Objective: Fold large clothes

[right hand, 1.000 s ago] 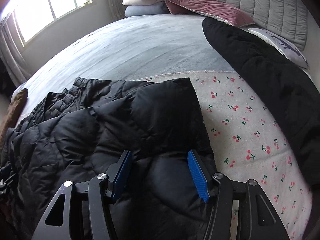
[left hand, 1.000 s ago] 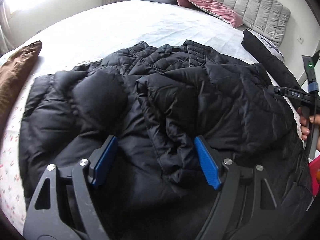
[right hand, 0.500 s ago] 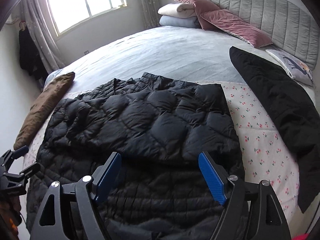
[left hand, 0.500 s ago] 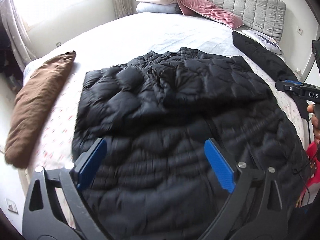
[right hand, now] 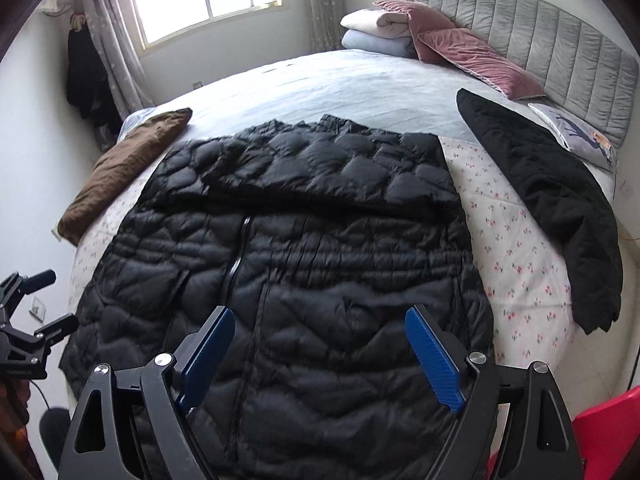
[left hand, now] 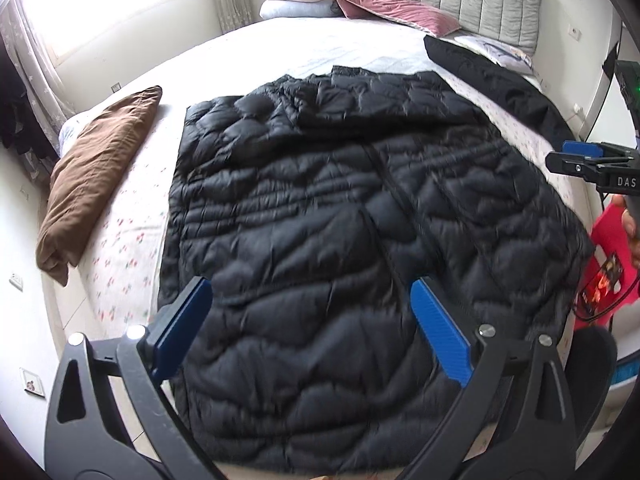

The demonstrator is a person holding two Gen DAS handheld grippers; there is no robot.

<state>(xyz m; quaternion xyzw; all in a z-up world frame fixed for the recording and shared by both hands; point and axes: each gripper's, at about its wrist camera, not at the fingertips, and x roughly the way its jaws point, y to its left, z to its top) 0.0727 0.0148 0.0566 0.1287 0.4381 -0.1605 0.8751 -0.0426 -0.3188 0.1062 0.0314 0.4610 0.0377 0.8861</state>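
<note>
A black quilted puffer jacket (left hand: pixel 320 208) lies flat on the bed with its zip up, and its sleeves are folded across the chest (right hand: pixel 328 168). My left gripper (left hand: pixel 310 288) hovers open above the jacket's hem with nothing between its blue pads. My right gripper (right hand: pixel 320 314) is also above the hem, and its jaws are opening with nothing between them. At the right edge of the left wrist view the right gripper (left hand: pixel 580 158) shows, held by a hand. The left gripper (right hand: pixel 28 304) appears at the left edge of the right wrist view.
A folded brown cloth (left hand: pixel 96 168) lies left of the jacket, and a second black garment (right hand: pixel 552 200) lies to its right. Pink pillows (right hand: pixel 476 60) and folded blankets (right hand: pixel 376 28) sit by the grey headboard (right hand: pixel 560 52). A red object (left hand: pixel 608 256) stands off the bed's near right edge.
Both grippers have let go of the jacket's folded sleeves, opened wide and pulled back and up toward the hem. Much more of the bed is in view now.
</note>
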